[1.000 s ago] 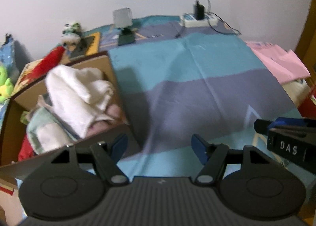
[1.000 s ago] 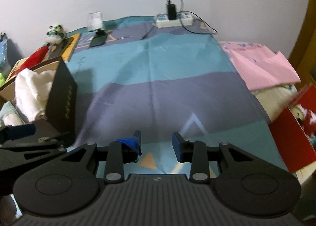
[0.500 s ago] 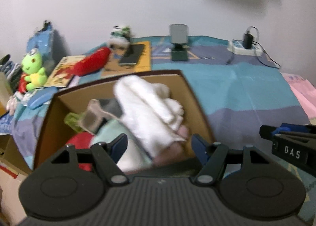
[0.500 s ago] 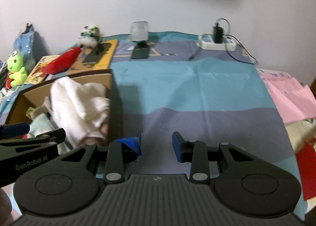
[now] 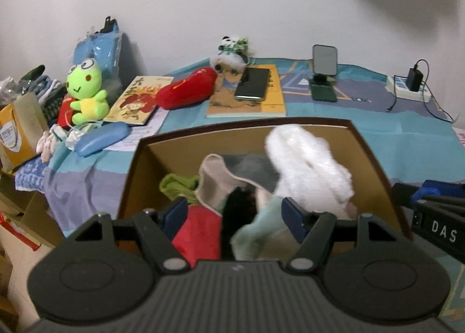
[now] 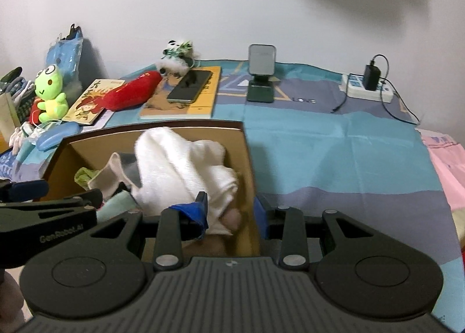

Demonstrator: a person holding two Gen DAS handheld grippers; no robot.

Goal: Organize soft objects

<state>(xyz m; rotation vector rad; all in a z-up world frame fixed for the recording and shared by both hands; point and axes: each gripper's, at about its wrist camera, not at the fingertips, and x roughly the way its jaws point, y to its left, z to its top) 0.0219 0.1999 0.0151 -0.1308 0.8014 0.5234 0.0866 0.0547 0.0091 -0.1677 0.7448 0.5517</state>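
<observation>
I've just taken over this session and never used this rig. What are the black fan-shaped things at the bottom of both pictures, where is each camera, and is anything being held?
No robot arm here: a person carries two handheld grippers, each with a camera looking along its fingers. The black shapes are the grippers themselves. One picture looks past the left gripper, the other past the right gripper. Both are open and hold nothing. Below them stands a cardboard box of soft cloths, with a white towel on top. Behind it, on the blue bedspread, lie a frog plush, a red plush, books and a phone.

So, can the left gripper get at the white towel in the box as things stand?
Probably yes: the left gripper is open, the cardboard box has no lid, and the white towel lies on top, uncovered.
</observation>
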